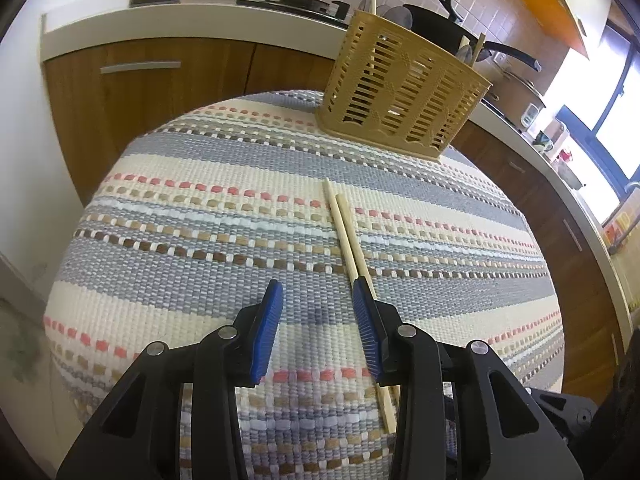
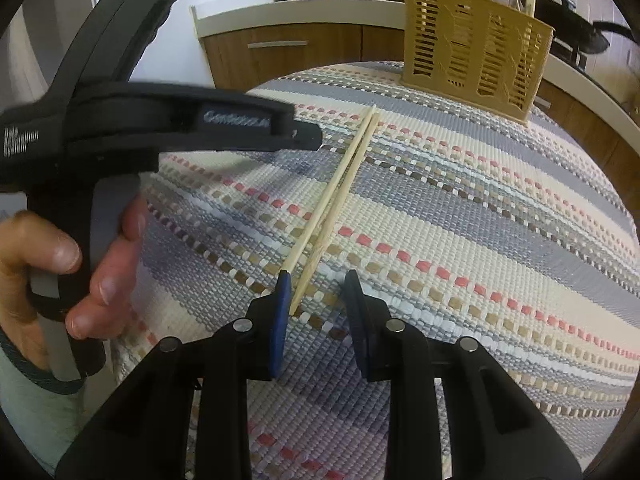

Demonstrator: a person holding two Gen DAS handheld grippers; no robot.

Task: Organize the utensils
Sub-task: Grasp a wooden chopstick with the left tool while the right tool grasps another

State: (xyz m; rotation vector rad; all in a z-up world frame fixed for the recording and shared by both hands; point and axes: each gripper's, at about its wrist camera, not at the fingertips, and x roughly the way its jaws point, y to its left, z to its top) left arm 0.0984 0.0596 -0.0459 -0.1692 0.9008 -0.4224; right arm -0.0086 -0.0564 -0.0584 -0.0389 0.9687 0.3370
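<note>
Approaching the 2 pale wooden chopsticks (image 2: 336,196) with both grippers' jaws apart and empty, we risk the right gripper (image 2: 316,292) clamping only 1, since the other lies under its left finger.

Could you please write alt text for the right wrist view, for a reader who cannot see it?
The right claw hangs open over a striped woven mat, one chopstick of a pair ending between its blue pads. A slotted yellow utensil basket stands at the mat's far edge.
</note>
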